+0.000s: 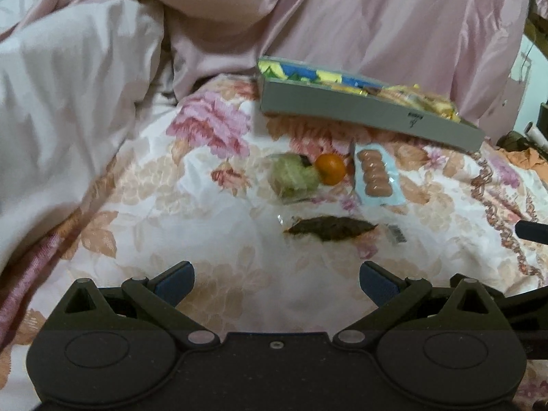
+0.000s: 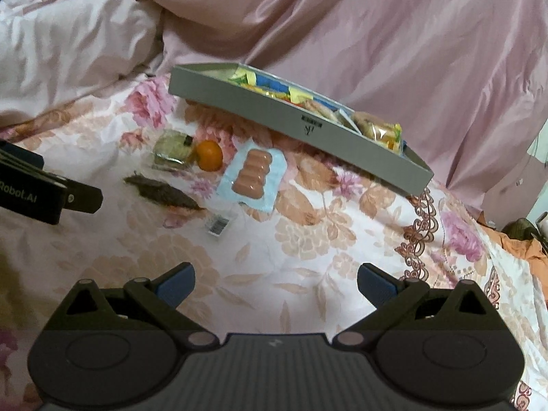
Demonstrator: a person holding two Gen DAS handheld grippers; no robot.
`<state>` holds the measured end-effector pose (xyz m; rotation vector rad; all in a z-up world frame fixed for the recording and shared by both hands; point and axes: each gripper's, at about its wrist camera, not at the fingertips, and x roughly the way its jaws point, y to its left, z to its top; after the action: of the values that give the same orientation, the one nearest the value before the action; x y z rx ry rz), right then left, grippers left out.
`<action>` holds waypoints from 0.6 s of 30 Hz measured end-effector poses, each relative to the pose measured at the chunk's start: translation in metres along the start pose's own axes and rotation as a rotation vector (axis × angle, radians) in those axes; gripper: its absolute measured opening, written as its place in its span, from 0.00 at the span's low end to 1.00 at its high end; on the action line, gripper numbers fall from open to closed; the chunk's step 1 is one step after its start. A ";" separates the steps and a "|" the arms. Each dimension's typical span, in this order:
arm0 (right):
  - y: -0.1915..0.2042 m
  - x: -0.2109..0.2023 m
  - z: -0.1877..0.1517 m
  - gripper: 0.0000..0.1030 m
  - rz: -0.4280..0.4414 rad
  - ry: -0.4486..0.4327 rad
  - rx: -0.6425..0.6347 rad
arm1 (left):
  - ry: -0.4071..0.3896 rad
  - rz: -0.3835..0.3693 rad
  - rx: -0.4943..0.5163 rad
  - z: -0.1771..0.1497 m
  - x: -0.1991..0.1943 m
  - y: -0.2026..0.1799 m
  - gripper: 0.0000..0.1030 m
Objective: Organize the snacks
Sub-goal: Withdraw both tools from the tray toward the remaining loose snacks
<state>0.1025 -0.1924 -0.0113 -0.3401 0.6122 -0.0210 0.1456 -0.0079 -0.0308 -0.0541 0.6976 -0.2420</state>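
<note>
Showing, left wrist view: one grey tray (image 1: 370, 111) of snacks, one orange (image 1: 330, 169), one sausage pack (image 1: 375, 174), one dark snack packet (image 1: 330, 227) on the floral bedspread (image 1: 212, 239); left gripper (image 1: 276, 275) spread wide, empty. Right wrist view: same four items; right gripper (image 2: 276, 277) spread wide, empty.

My bedsheet (image 2: 308, 226) was white with pink and peach flowers, and the quilt (image 2: 376, 34) behind it was plain dusty pink. The tray (image 2: 274, 116) was grey outside, with yellow and blue wrappers in it. The orange (image 2: 209, 155) was bright orange, the sausage pack (image 2: 252, 177) pale blue around pinkish-brown sausages, and the dark snack (image 1: 330, 227) brown in clear wrap. My hand-held gripper (image 1: 276, 279) was black with blue pads (image 1: 174, 282).
</note>
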 end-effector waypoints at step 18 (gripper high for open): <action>0.003 0.029 -0.003 1.00 -0.052 0.080 -0.047 | 0.095 -0.193 0.196 0.031 0.051 -0.010 0.99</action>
<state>0.1248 -0.1941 -0.0305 -0.4020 0.6841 -0.0706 0.2009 -0.0306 -0.0379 0.0782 0.7609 -0.4995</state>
